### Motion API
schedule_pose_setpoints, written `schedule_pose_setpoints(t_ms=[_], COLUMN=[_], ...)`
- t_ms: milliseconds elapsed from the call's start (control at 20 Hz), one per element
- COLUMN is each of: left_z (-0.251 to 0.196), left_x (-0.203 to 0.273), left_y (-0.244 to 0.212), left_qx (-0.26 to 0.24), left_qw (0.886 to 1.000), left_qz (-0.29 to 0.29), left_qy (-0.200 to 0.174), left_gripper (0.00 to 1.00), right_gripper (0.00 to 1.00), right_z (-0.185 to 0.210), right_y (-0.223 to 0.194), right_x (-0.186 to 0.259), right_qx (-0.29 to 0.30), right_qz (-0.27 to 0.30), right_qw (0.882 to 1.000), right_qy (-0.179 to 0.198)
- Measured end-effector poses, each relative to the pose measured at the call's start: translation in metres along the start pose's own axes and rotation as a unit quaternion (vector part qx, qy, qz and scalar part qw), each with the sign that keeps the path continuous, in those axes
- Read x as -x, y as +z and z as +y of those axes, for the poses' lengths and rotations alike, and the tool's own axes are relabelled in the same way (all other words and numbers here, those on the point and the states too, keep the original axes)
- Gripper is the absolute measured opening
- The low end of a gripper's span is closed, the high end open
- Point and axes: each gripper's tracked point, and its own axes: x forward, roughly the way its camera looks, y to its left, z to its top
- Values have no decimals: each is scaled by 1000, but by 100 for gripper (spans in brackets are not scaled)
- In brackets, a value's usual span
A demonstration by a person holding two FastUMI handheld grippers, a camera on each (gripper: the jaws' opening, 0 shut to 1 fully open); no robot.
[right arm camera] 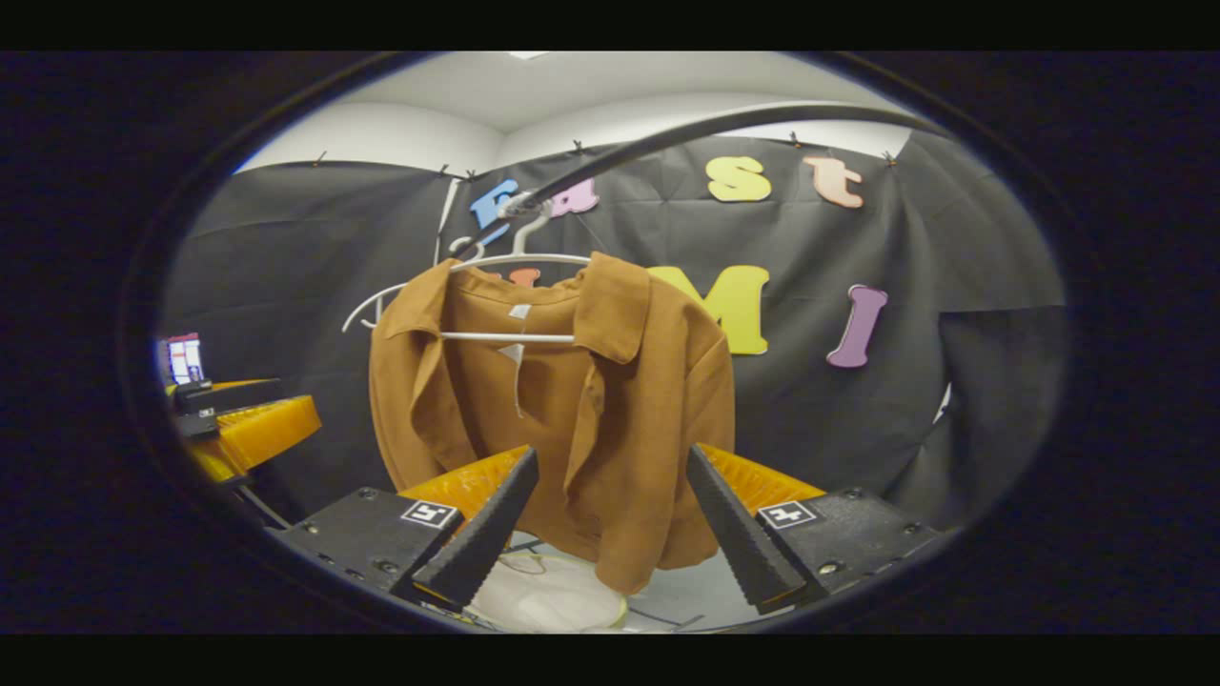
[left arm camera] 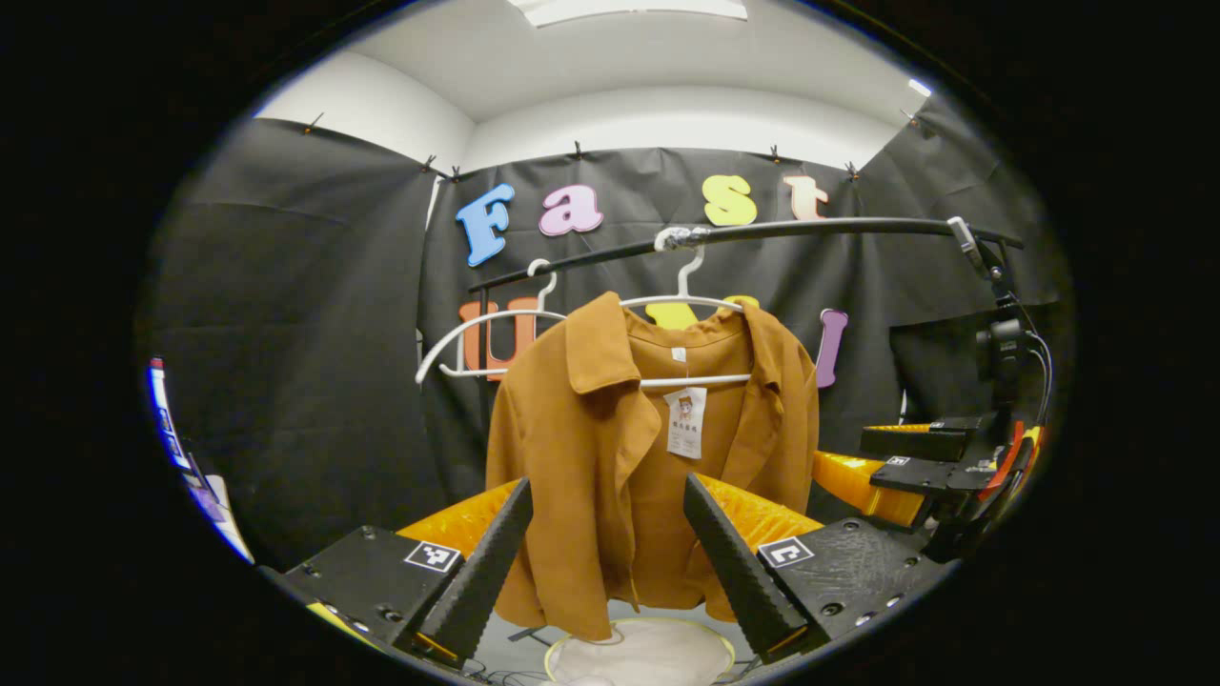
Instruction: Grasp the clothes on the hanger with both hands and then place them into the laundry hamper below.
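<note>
A brown jacket [left arm camera: 610,448] hangs on a white hanger [left arm camera: 681,303] from a black rail [left arm camera: 810,229]. In the right gripper view the same jacket [right arm camera: 572,410] hangs from its hanger [right arm camera: 505,259]. My left gripper [left arm camera: 610,543] is open, its fingers spread in front of the jacket's lower half without touching it. My right gripper [right arm camera: 610,534] is open too, just short of the jacket's hem. Below the jacket lies the round white hamper [left arm camera: 643,653], also the pale hamper [right arm camera: 553,595] under the hem. The right gripper [left arm camera: 939,457] also appears at the right edge of the left gripper view, the left gripper [right arm camera: 238,419] at the left edge of the right gripper view.
A second, empty white hanger [left arm camera: 477,333] hangs on the rail left of the jacket. A camera on a stand [left arm camera: 996,348] is at the rail's right end. A lit screen [left arm camera: 167,419] glows at the far left.
</note>
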Motion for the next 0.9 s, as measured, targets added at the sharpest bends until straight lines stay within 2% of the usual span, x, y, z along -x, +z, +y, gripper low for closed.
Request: schedule_pose_setpoints(t_ms=[100, 300, 600, 750, 900], left_z=[-6, -10, -3, 10, 22], left_x=[-29, -74, -112, -124, -130], left_y=[4, 20, 26, 18, 19], left_qx=[-12, -25, -3, -8, -16], left_qw=[1000, 999, 998, 997, 996], left_qz=[-4, -22, -39, -31, -34], left_qy=[10, 27, 47, 68, 84], left_gripper=[98, 98, 98, 99, 99], right_gripper=[97, 99, 100, 94, 78], right_z=[-4, -4, -2, -7, -8], right_y=[7, 30, 39, 40, 40], right_x=[-23, -56, -95, -111, -119], right_qx=[-3, -3, -9, -7, -1], right_qz=[-1, -20, -30, -29, -31], right_qw=[1000, 999, 999, 999, 999], right_qy=[12, 33, 39, 26, 23])
